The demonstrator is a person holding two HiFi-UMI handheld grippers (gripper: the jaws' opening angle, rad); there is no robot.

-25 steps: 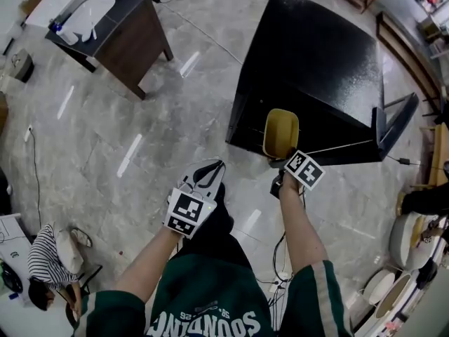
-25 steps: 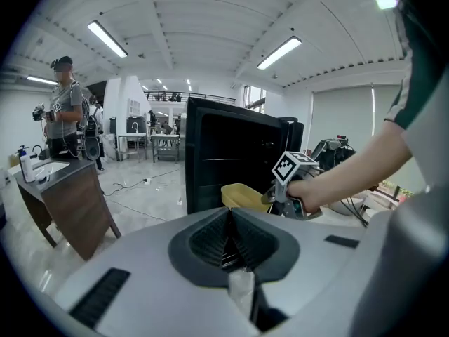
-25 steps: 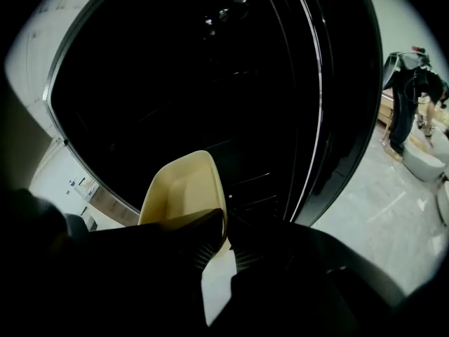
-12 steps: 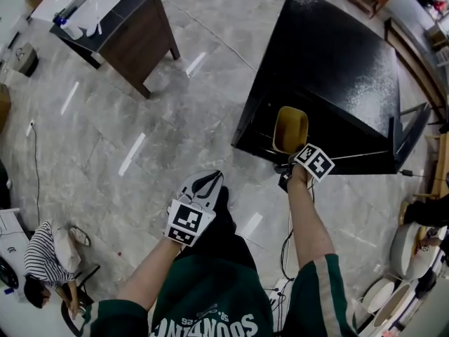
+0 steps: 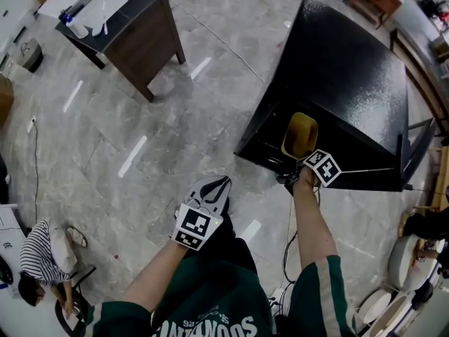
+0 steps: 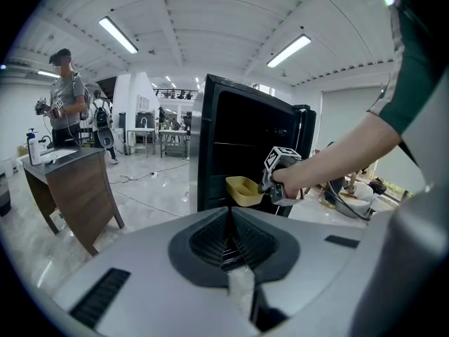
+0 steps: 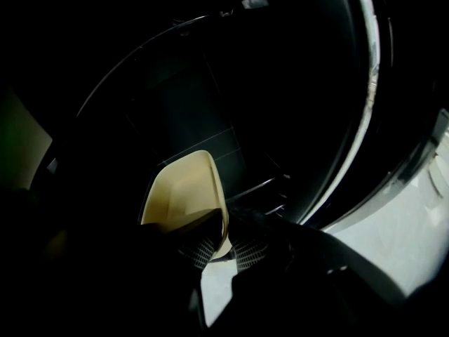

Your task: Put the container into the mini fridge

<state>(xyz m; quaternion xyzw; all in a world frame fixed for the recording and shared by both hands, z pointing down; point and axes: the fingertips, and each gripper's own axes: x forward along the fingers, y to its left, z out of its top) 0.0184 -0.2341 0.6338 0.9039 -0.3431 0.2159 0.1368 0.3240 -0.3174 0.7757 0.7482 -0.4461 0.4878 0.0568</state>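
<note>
Container first: the shallow yellow plastic container point(image 5: 299, 133) is hanging in the air at the open front of the black box-shaped mini fridge point(image 5: 347, 69). Its hollow side is facing up and its far end is pointing into the dark cabinet. Whether that end is already crossing the threshold, I cannot tell.

I am pinching the near rim with my right gripper point(image 5: 297, 160). In the right gripper view the ribbed pads point(image 7: 245, 250) are pressing on that rim from either side, and the container point(image 7: 184, 195) is sticking out ahead of them. Beyond it, thin wire shelves point(image 7: 263, 186) are showing faintly inside the fridge. The fridge door point(image 5: 410, 140) is standing open on the far right of the cabinet.

My left gripper point(image 5: 219, 186) is hovering low in front of me, well apart from the fridge, over the grey marbled stone floor point(image 5: 140, 118). Its jaws are lying together with nothing between them. From the left gripper view point(image 6: 230, 216) I am looking across at my right arm holding the container point(image 6: 243, 189) level against the fridge's black front point(image 6: 238, 135).

Farther off to the left, a dark brown wooden table point(image 5: 137, 37) is standing on the floor, and a person point(image 6: 65, 100) is standing behind it. Another person in a striped top point(image 5: 35, 257) is showing at the lower left edge of the head view.
</note>
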